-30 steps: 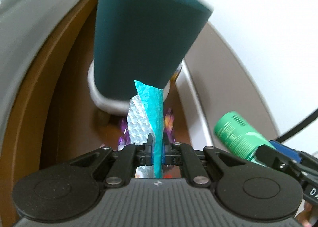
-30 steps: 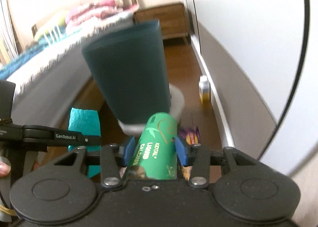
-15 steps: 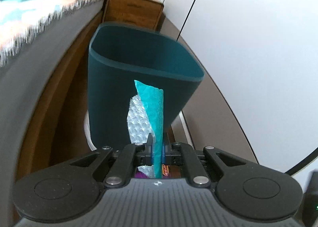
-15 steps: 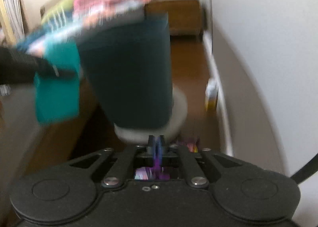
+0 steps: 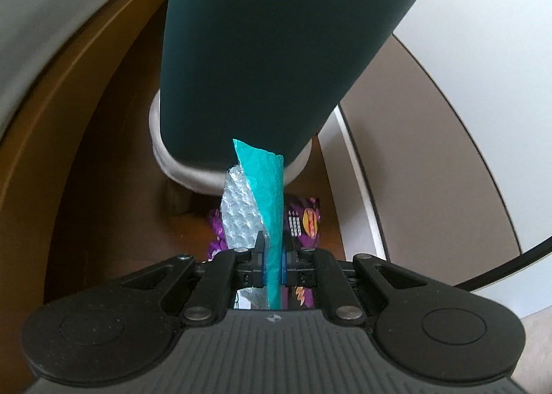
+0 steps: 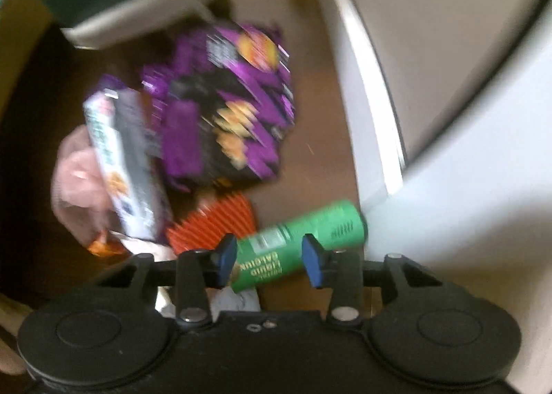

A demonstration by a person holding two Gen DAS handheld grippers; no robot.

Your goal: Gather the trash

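Right gripper (image 6: 269, 261) dropped from bin (image 5: 276, 49) height toward floor; jaws spread over green tube (image 6: 300, 238), lying by wall. Tube light, stiff, slick: grip mid-body. Left gripper (image 5: 272, 259) pinches soft mailer (image 5: 267, 194).

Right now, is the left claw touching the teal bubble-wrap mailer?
Touching. The left wrist view shows the left claw shut on the teal bubble-wrap mailer, with both blue pads pressed against its sides and no gap.

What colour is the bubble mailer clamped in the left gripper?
Teal outside, silvery bubble lining inside: the bubble mailer shows best in the left wrist view, pinched in the left gripper.
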